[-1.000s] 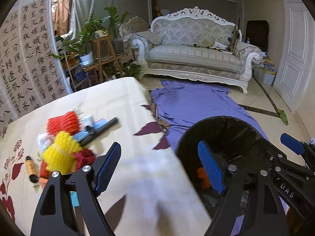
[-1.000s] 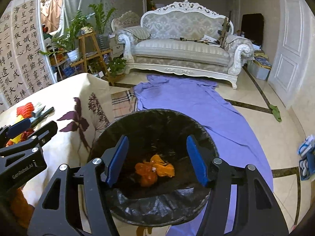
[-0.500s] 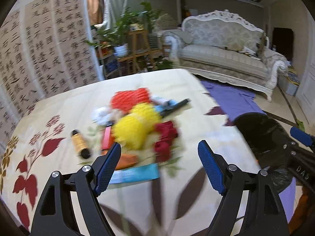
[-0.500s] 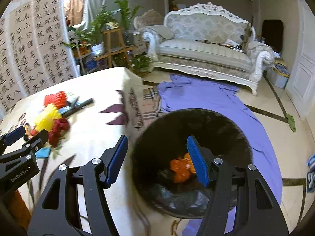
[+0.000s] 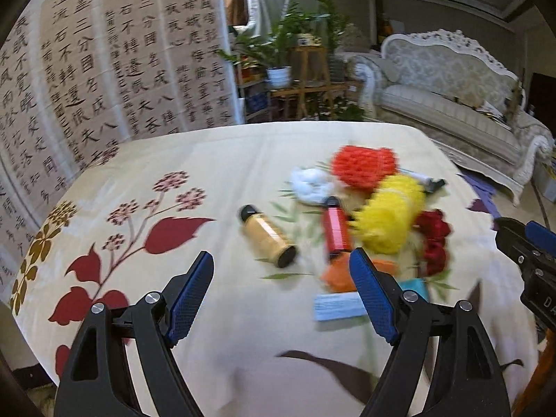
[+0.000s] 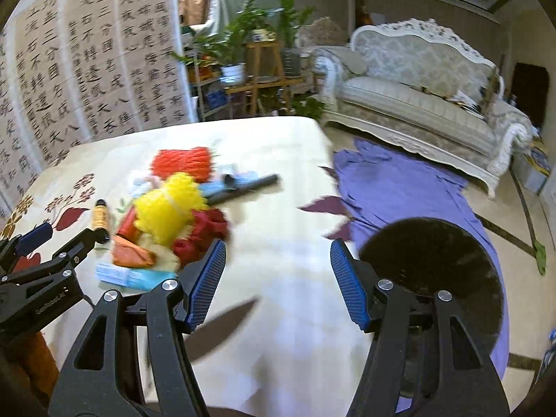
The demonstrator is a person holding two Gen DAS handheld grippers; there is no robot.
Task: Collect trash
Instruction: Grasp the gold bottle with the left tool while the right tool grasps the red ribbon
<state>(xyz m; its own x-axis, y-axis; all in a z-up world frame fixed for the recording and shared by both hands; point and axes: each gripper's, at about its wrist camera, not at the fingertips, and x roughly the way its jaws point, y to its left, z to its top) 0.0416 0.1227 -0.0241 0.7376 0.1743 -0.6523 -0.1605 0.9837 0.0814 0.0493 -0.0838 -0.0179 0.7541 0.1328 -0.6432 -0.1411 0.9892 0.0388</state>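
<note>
Both grippers, left point(image 5: 281, 300) and right point(image 6: 276, 283), are open and hold nothing. The trash pile point(image 5: 378, 219) lies on the table point(image 5: 222, 173); the bin point(image 6: 431, 264) stands beside. Most collecting seems left.

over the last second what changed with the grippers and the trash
Both grippers swung left, away from the black bin and toward the trash pile on the table. The left gripper now faces the yellow net and brown bottle; the right gripper left its spot over the bin. Nothing was grasped or released: both stayed open and empty, and the pile looks unmoved.
</note>
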